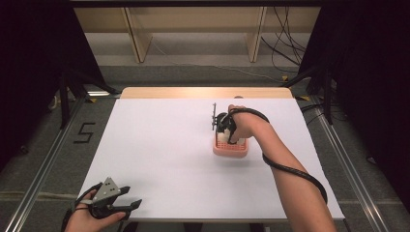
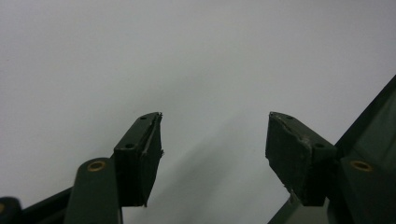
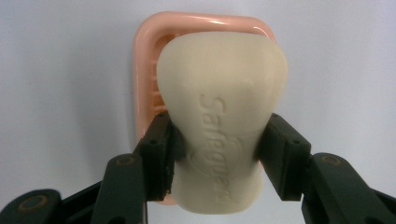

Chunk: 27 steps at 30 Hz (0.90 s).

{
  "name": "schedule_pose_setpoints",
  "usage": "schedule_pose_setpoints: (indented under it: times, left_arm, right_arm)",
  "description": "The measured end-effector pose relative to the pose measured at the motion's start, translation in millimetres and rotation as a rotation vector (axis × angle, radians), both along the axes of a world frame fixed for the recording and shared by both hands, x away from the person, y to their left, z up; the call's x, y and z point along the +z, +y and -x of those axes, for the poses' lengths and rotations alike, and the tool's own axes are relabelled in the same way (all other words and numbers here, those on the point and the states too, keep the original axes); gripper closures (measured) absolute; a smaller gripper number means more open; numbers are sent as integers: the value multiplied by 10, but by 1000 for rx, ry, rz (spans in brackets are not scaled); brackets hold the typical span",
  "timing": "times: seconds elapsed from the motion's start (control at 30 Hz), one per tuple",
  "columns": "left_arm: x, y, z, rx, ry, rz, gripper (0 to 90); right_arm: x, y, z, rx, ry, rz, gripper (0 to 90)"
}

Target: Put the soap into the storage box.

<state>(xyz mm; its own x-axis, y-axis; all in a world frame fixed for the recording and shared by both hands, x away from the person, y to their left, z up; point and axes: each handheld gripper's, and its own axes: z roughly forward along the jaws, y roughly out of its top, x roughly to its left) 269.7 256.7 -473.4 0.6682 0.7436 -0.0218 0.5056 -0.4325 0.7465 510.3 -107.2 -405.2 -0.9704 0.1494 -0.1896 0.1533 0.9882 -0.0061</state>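
A cream bar of soap (image 3: 222, 116) with raised lettering is clamped at its narrow waist between the jaws of my right gripper (image 3: 217, 156). It hangs just over a pink soap dish (image 3: 147, 70); whether it touches the dish I cannot tell. In the high view the right gripper (image 1: 225, 133) points down over the pink soap dish (image 1: 231, 148) right of the table's middle, with a bit of the white soap (image 1: 222, 137) showing. My left gripper (image 1: 126, 200) rests at the table's front left corner. Its jaws (image 2: 215, 140) stand open over bare white table.
The white table (image 1: 159, 145) has a wooden strip (image 1: 205, 92) along its far edge. Cables lie on the floor beyond, and dark curtains and stand legs flank both sides. A black cable (image 1: 290, 169) trails along the right forearm.
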Motion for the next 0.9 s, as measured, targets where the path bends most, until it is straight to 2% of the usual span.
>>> schedule_pose_setpoints:
  times: [0.1, 0.13, 0.17, 0.2, 0.27, 0.37, 0.43, 0.5, 0.6, 0.63, 0.67, 0.77, 0.83, 0.9]
  left_arm:
    - [3, 1, 3, -2, 4, -1, 357]
    - [0, 0, 2, -1, 6, 3, 357]
    - [-1, 0, -1, 0, -2, -2, 357]
    - [2, 4, -2, -5, -2, -5, 357]
    - [2, 4, -2, -4, -3, -5, 357]
    - [2, 4, -3, -5, -3, -5, 357]
    - [-1, 0, 0, 0, 0, 0, 357]
    - [-1, -1, 1, 0, 1, 1, 357]
    - [1, 1, 0, 0, 0, 1, 357]
    - [5, 5, 1, -2, -2, -4, 357]
    - [1, 0, 2, 1, 1, 3, 357]
    - [0, 0, 0, -1, 1, 1, 357]
    - [0, 0, 0, -1, 1, 1, 357]
    - [3, 3, 1, -1, 0, -3, 357]
  right_arm:
    - [-25, -3, -9, 2, 7, -22, 506]
    - [-35, -3, -29, 36, -3, -33, 506]
    - [-41, -2, -35, 42, -3, -35, 506]
    - [-46, -1, -27, 29, 0, -36, 506]
    - [-58, 3, -48, 51, -1, -33, 506]
    - [-40, 9, -46, 50, -19, 19, 506]
    - [-47, 21, -23, 6, 2, 2, 506]
    - [-55, 24, -51, 51, -12, -9, 506]
    - [-60, 29, -56, 52, -16, -12, 506]
    - [-62, 30, -50, 40, -13, -9, 506]
    - [-60, 32, -33, 4, 1, 1, 506]
    - [-71, 34, -40, 10, -2, 5, 506]
    - [-85, 36, -74, 58, -11, -10, 506]
    - [-97, 37, -75, 52, -5, -14, 506]
